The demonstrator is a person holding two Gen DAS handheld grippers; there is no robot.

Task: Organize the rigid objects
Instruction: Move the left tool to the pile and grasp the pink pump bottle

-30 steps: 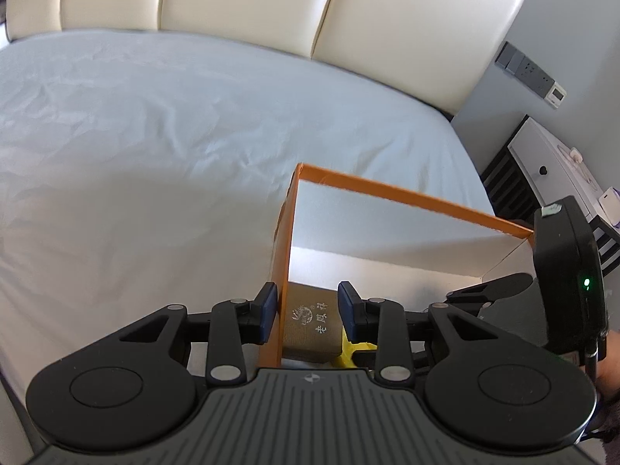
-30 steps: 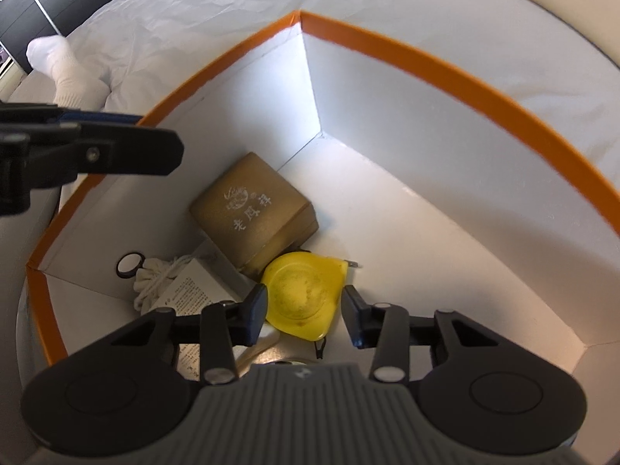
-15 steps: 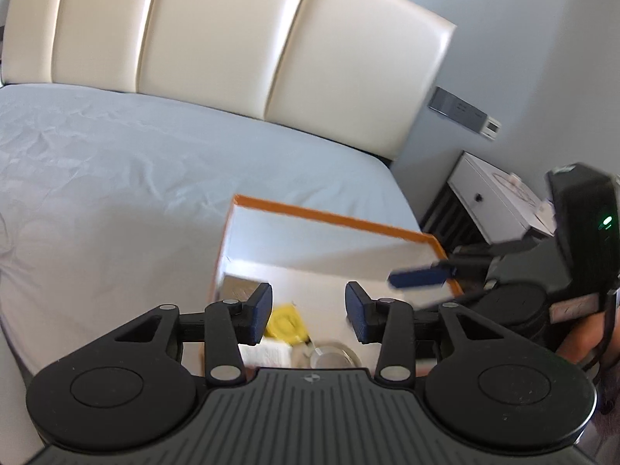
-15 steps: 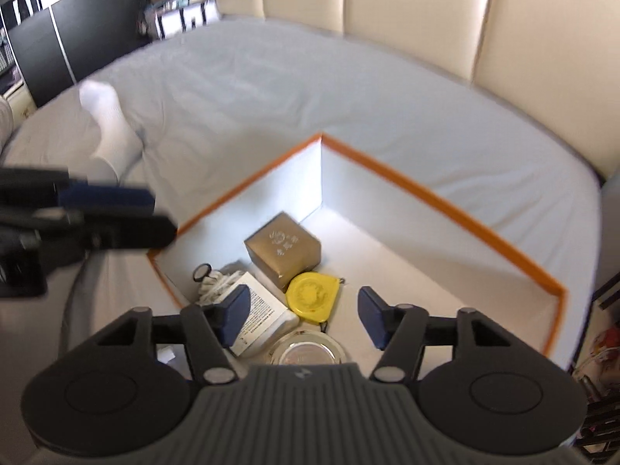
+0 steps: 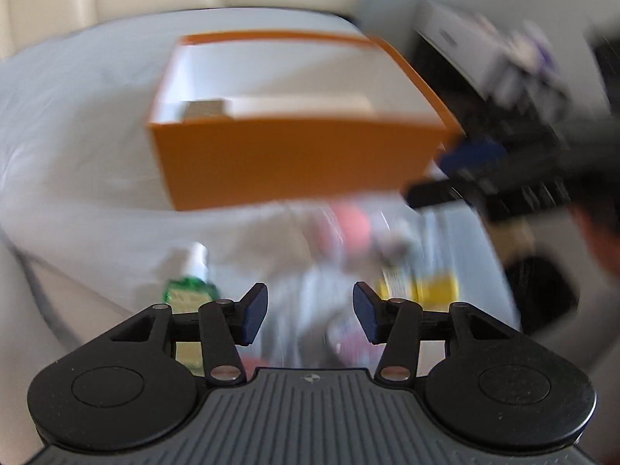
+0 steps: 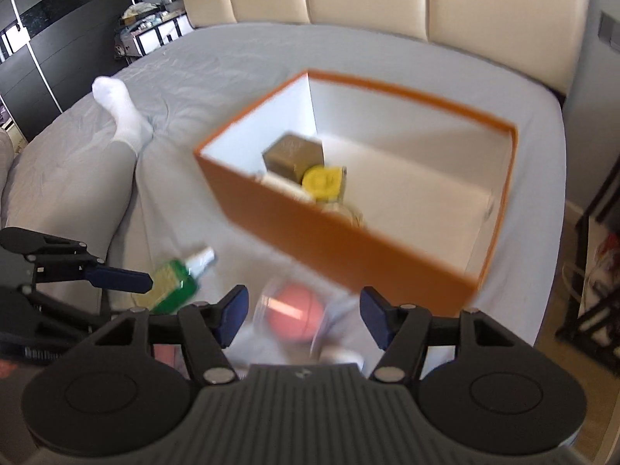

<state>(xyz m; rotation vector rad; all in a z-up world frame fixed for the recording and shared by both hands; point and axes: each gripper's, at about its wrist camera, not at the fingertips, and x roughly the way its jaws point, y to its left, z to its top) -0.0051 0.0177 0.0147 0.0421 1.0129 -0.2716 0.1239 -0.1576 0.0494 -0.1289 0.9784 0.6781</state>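
**Mei:** Tongs first, please. How do they stand?

**Jon:** Both pairs are spread and hold nothing. The right tongs (image 6: 302, 317) hang above the bed (image 6: 240, 62), just in front of the orange box (image 6: 348, 240). The left tongs (image 5: 310, 312) are also over the loose things; their view is very blurred.

**Mei:** Where are the things to organize?

**Jon:** Some lie already inside the box, near its left corner: a brown cube box (image 6: 293, 157), a yellow round piece (image 6: 321, 182) touching it, and something white beside them. Outside, on the bed, lies a green bottle (image 6: 176, 285) on its side, white cap toward the box. Between the right fingers I see a pink round thing (image 6: 292, 310) in what looks like a clear shell. It is too blurred to name.

**Mei:** How will the bottle handle?

**Jon:** I judge it stiff and rather light, with a smooth, maybe slippery body. It can roll on the soft sheet. I would take it across the middle of the body, not at the narrow cap.

**Mei:** And the pink one?

**Jon:** If the shell is thin plastic, it may slip or flex. A gentle grip across its widest part seems best, and the bed gives under any push.
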